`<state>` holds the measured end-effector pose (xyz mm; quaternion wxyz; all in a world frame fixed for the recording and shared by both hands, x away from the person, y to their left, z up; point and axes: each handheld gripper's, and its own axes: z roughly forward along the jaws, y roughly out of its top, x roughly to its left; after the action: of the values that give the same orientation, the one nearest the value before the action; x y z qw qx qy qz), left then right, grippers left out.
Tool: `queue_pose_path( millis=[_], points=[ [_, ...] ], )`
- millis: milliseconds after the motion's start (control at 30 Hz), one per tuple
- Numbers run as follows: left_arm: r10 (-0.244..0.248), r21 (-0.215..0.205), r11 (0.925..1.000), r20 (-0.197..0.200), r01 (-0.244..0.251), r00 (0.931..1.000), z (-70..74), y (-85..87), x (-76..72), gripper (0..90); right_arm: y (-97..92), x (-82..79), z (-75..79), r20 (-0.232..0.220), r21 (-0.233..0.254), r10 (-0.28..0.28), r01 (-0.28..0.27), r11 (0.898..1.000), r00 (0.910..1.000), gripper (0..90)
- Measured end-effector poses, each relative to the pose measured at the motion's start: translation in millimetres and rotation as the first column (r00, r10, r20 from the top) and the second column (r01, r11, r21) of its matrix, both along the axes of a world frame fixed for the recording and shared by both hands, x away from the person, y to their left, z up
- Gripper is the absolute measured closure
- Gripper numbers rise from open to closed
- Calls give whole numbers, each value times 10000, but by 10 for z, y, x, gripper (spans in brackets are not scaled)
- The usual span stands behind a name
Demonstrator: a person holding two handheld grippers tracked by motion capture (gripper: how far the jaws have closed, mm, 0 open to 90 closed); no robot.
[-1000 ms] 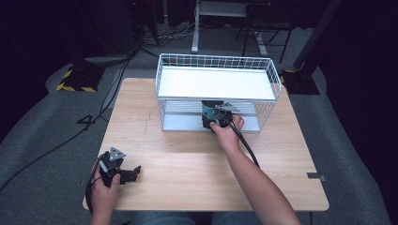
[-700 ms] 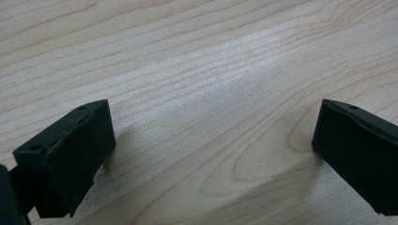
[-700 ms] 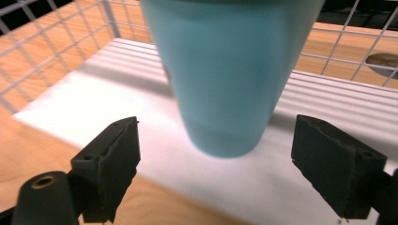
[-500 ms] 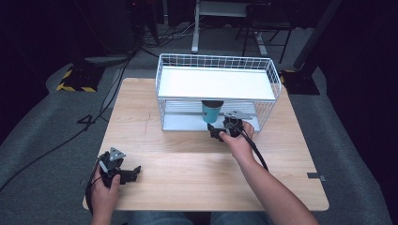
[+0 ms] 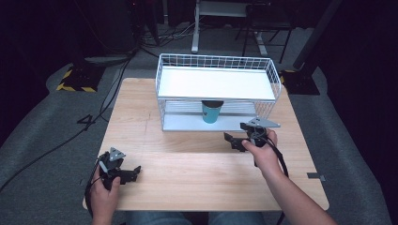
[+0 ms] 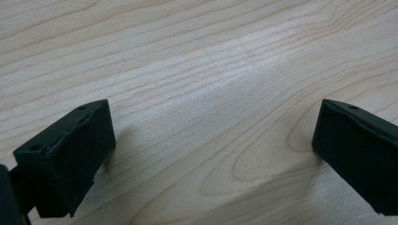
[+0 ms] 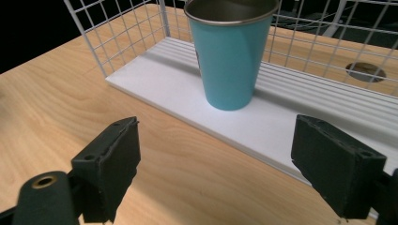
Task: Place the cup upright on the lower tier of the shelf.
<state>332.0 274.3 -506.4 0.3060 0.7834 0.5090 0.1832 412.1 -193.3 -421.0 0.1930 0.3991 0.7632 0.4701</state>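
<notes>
A teal cup (image 5: 210,111) (image 7: 230,56) with a metal rim stands upright on the lower shelf of the white wire rack (image 5: 216,123). My right gripper (image 5: 236,141) (image 7: 225,173) is open on the table in front of the rack, a short way back from the cup, nothing between its jaws. Near the front left corner of the table my left gripper (image 5: 133,173) (image 6: 213,154) is open over bare wood, held by a hand.
The rack's top shelf (image 5: 213,83) is a white board with a wire rim. The wooden table (image 5: 187,164) spreads between the two grippers. A round hole (image 7: 365,71) in the tabletop shows behind the rack's mesh. Dark floor, cables and stands surround the table.
The right gripper let go of the teal cup on the lower shelf and drew back toward the table's front right. The left gripper stayed put.
</notes>
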Motion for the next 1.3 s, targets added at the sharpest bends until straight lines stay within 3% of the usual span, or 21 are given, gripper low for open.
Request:
queue_pose_path(
  millis=[200,467,767,1033,1200,1300],
  points=[
    [2,-1,10000,1,-2,10000,0,0,0,2,-315,-163,69,-173,322,251,-245,9992,9995,176],
    [-1,7,10000,-17,1,10000,1,-2,7,2,-653,-364,90,-289,335,503,-493,9982,9983,176],
    [-47,12,10000,0,47,10000,2,-2,16,2,-955,-570,101,-222,-66,654,-655,9978,9976,166],
    [-69,5,10000,14,69,10000,1,-6,28,2,-1211,-714,-36,-642,-318,761,-783,9964,9950,167],
    [-65,16,10000,12,65,10000,2,-7,28,2,-1334,-818,-163,-241,-212,433,-438,9988,9988,165],
    [-69,8,10000,19,69,10000,1,-6,28,2,-1371,-829,-266,-548,-736,550,-590,9955,9970,162]
  ],
)
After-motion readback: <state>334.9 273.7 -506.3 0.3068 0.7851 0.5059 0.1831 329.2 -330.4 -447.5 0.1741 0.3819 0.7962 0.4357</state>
